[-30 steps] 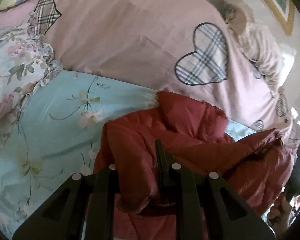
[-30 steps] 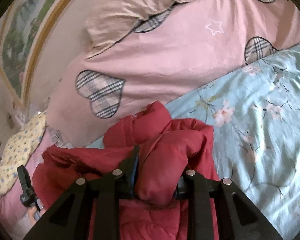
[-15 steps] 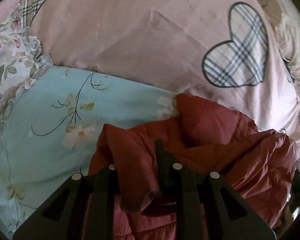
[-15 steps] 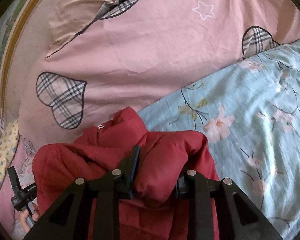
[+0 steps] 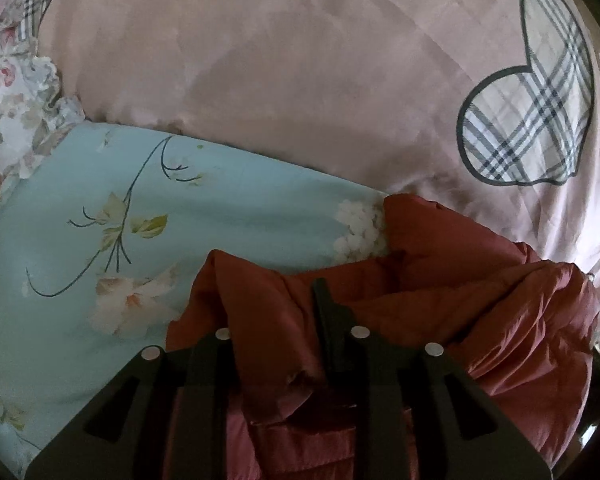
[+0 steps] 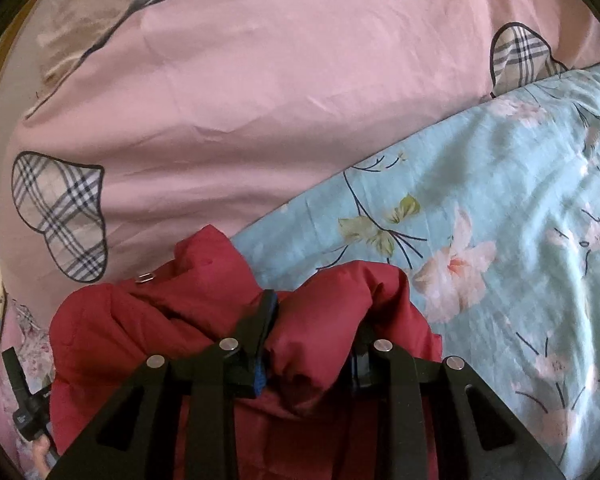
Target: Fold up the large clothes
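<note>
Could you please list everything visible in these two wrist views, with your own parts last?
Padded jacket: one, dark red, bunched on the bed, held by both claws.
Floral cover: one, light blue with pale flowers, under the jacket.
Pink duvet: one, pink with plaid hearts and a white star, behind the blue cover.
Ruffled floral fabric: one, white with pink roses, far left.
Left claw: one, black, shut on the jacket.
Right claw: one, black, shut on a jacket fold.
</note>
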Demonstrator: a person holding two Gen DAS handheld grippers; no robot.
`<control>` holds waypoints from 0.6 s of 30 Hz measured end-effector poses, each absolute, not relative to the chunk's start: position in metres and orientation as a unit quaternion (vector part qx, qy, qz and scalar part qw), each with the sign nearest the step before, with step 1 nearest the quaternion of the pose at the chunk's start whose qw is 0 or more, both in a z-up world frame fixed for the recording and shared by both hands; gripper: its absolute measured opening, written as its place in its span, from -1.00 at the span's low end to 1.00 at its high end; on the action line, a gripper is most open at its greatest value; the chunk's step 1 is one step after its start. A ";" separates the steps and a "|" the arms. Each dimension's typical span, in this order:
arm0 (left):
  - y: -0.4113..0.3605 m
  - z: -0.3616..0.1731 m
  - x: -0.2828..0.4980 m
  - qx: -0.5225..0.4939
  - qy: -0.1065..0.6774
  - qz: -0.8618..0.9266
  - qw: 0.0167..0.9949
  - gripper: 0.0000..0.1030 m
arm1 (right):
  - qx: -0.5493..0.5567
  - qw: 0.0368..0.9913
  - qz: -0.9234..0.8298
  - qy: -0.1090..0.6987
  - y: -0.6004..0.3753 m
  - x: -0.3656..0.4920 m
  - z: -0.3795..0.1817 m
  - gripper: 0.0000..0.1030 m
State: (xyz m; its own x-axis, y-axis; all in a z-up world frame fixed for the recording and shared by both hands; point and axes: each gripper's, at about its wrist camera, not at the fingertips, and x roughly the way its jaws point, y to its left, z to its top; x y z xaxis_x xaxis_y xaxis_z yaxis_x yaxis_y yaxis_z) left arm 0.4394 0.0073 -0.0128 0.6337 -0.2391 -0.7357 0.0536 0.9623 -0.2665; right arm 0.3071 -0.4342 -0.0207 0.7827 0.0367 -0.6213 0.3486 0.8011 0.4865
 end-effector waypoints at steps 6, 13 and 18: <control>0.018 0.004 0.412 -0.109 0.411 -0.094 0.900 -0.29 | 0.291 0.898 -0.094 0.315 -0.432 0.314 -0.026 -0.47; 0.026 0.035 0.331 -0.099 0.358 -0.136 0.919 -0.05 | 0.292 0.898 -0.103 0.312 -0.432 0.315 -0.030 -0.41; -0.016 0.025 0.295 -0.047 0.382 -0.199 0.901 -0.05 | 0.295 0.897 -0.104 0.312 -0.432 0.317 -0.030 -0.41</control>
State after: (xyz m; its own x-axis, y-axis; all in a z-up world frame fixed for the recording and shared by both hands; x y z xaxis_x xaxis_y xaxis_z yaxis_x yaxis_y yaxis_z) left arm 0.2947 -0.0164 0.0253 0.6288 -0.3941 -0.6703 0.3230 0.9165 -0.2359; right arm 0.3168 -0.4317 -0.0298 0.7833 -0.0020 -0.6216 0.3703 0.8047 0.4641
